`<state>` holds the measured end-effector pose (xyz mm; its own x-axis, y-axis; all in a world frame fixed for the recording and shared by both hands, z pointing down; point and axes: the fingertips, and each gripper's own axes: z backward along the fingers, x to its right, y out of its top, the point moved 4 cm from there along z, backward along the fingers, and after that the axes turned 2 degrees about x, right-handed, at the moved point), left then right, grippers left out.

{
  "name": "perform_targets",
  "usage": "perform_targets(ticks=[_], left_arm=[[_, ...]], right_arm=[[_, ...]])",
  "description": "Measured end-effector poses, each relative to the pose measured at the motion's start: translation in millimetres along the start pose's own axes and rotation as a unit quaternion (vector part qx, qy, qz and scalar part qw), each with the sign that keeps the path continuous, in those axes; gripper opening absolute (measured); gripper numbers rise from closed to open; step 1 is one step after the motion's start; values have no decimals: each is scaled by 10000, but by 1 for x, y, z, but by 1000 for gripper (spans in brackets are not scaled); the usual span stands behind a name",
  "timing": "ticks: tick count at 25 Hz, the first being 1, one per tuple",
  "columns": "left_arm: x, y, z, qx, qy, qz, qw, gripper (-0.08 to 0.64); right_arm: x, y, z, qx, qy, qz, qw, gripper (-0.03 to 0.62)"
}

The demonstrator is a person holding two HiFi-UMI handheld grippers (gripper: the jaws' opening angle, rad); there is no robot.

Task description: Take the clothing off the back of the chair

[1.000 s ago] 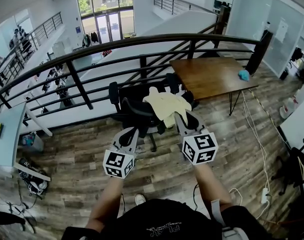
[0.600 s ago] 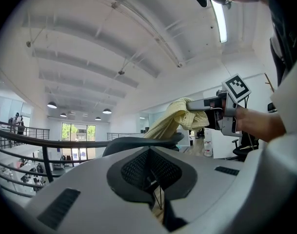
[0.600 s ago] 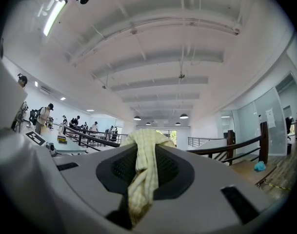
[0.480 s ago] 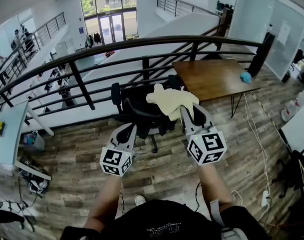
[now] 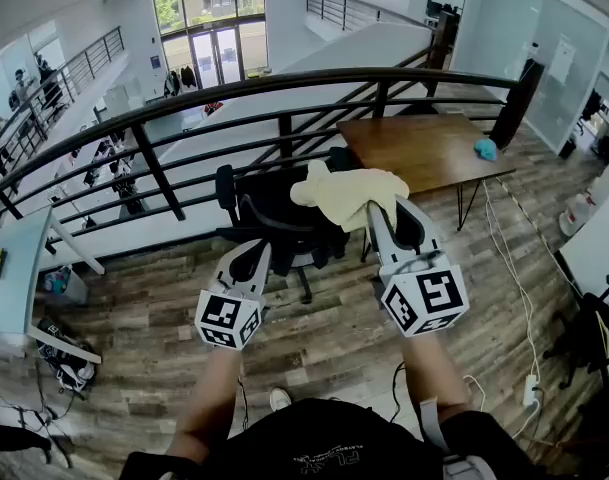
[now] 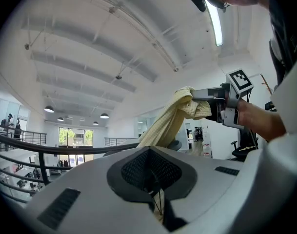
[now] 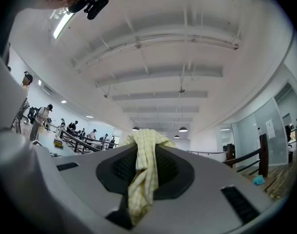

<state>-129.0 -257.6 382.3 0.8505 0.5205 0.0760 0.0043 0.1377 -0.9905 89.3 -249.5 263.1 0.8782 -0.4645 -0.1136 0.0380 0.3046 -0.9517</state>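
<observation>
Clothing [image 5: 346, 194] is clamped in the right hand-held gripper [image 5: 380, 210] and held up over the chair [image 5: 270, 214]; the jaws of the left hand-held gripper [image 5: 252, 255] are pressed together, empty.

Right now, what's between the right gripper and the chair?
The yellow garment, clamped in the right gripper and draping toward the chair; the head view shows it.

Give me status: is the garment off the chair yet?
Done: right gripper is clamped on the yellow garment, held above the chair back. In hand: left gripper seems to pinch its edge too. Left: carry it clear; cloth hangs over the seat, contact unclear.
</observation>
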Motion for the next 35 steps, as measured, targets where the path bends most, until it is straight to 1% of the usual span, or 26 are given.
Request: perform_targets(ticks=[14, 26, 30, 35], left_arm=[[23, 16, -12, 178, -290, -50, 9994, 13], [37, 16, -10, 157, -332, -45, 9993, 13], [44, 13, -10, 115, -362, -20, 9993, 14], [55, 10, -10, 53, -428, 7, 9991, 12]], right_arm=[[8, 48, 35, 486, -200, 188, 9984, 74], [10, 89, 61, 1010, -310, 305, 9939, 74], [12, 86, 67, 934, -326, 345, 9945, 74], [14, 57, 76, 539, -393, 273, 9974, 74]])
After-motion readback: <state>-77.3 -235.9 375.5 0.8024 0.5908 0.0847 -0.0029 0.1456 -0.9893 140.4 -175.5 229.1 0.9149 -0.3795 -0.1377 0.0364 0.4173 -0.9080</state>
